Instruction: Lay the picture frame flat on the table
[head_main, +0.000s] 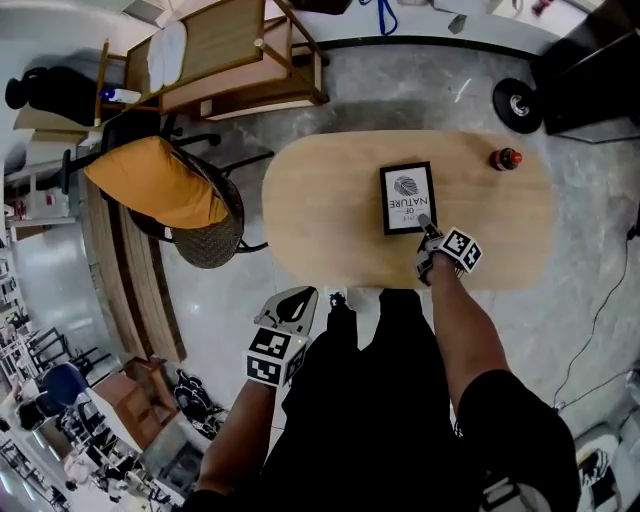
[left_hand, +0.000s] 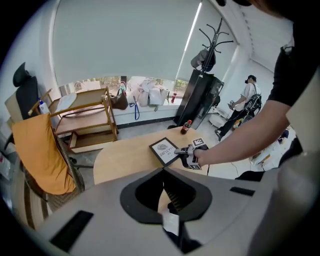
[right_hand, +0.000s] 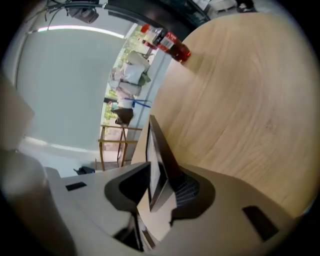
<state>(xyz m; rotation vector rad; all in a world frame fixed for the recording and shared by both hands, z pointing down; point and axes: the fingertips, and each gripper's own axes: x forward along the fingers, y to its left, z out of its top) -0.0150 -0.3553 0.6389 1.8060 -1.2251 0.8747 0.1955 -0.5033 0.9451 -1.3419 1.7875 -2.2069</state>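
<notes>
wear — black, short sleeves (head_main: 505, 405) | left tool (head_main: 303, 294), right tool (head_main: 424, 222) — marker cubes (head_main: 270, 356)

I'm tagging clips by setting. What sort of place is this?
Probably an office or studio room: an oval wooden table, an office chair draped in orange cloth, and a coat stand beside a big roller blind.

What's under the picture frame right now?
Only wooden table shows all round the picture frame; whatever lies beneath it is covered. The right tongs straddle its near edge.
</notes>
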